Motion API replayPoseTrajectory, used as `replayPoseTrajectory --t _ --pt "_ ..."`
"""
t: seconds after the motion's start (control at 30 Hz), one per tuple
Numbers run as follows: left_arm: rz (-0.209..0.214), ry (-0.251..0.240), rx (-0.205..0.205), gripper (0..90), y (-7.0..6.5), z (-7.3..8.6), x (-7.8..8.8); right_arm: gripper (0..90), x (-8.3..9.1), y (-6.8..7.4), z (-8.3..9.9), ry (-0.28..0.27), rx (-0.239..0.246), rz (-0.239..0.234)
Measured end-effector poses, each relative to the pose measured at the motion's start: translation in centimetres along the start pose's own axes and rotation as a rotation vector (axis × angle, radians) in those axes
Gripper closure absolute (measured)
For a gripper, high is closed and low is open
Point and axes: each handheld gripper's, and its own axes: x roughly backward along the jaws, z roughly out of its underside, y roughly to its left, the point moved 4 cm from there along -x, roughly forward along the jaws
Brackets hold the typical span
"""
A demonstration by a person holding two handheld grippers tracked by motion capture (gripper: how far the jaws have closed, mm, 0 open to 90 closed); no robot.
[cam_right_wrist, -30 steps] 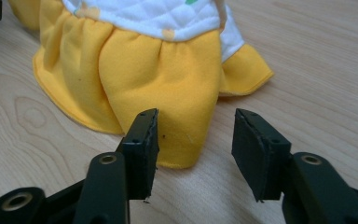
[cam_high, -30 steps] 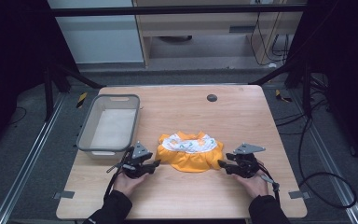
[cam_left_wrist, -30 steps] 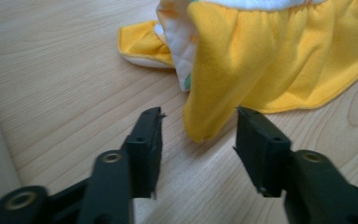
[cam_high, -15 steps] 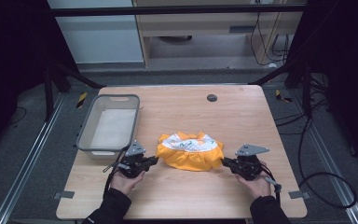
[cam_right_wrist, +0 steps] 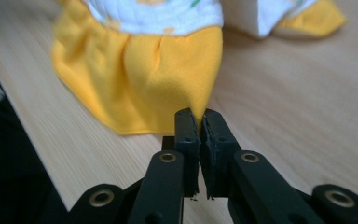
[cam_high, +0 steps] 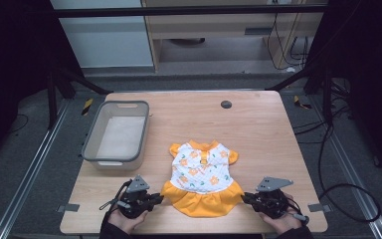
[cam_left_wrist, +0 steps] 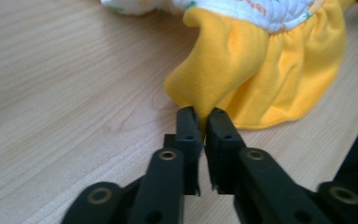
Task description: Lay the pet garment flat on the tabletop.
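Note:
A small dress with a white flowered top and an orange skirt lies spread flat near the table's front edge, collar pointing away from me. My left gripper is shut on the skirt's left hem corner. In the left gripper view the orange skirt bunches up into the left gripper's closed jaws. My right gripper is shut on the skirt's right hem corner. In the right gripper view a fold of the skirt runs down between the right gripper's jaws.
A grey plastic bin stands at the left of the wooden table, beside the dress. A dark round hole sits near the table's far edge. The front edge lies just behind both hands.
The dress was a crumpled heap between the grippers; now it lies unfolded and flat. Both grippers moved toward the front edge and slightly apart while holding the hem.

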Motion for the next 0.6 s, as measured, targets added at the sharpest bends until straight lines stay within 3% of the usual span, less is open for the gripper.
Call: replayPoseTrajectory --t 0.03,0.1,0.13,0.2,0.23,0.3,0.33,0.43,0.6 --pt "-0.03 -0.015 -0.004 67.5 0.0 0.0 -0.1 76.4 -0.1 -0.2 0.0 0.0 0.0 0.014" --pt "-0.045 -0.029 -0.01 53.7 0.1 -0.1 0.0 71.9 -0.1 -0.3 0.0 -0.015 0.002 0.028" --pt "-0.058 -0.054 -0.016 53.7 0.1 -0.2 0.2 68.7 -0.1 -0.4 -0.1 -0.04 0.005 0.042" --pt "-0.068 -0.107 -0.022 40.3 0.1 -0.3 1.0 64.8 0.7 -0.7 -0.4 -0.094 -0.01 0.06" --pt "-0.068 -0.107 -0.022 37.7 0.1 -0.3 1.0 64.8 0.7 -0.7 -0.4 -0.094 -0.01 0.06" --pt "-0.067 -0.145 -0.026 34.7 0.1 -0.6 1.7 62.1 1.4 -1.1 -0.9 -0.153 -0.029 0.08" --pt "-0.067 -0.165 -0.026 34.7 0.1 -0.8 2.0 62.1 1.4 -1.1 -0.9 -0.153 -0.029 0.08" --pt "-0.069 -0.224 -0.032 33.7 0.4 -2.0 2.9 59.5 2.0 -1.9 -2.0 -0.22 -0.048 0.112" --pt "-0.102 -0.242 -0.047 33.7 1.2 -3.7 3.0 55.5 1.8 -2.6 -3.1 -0.252 -0.055 0.136"
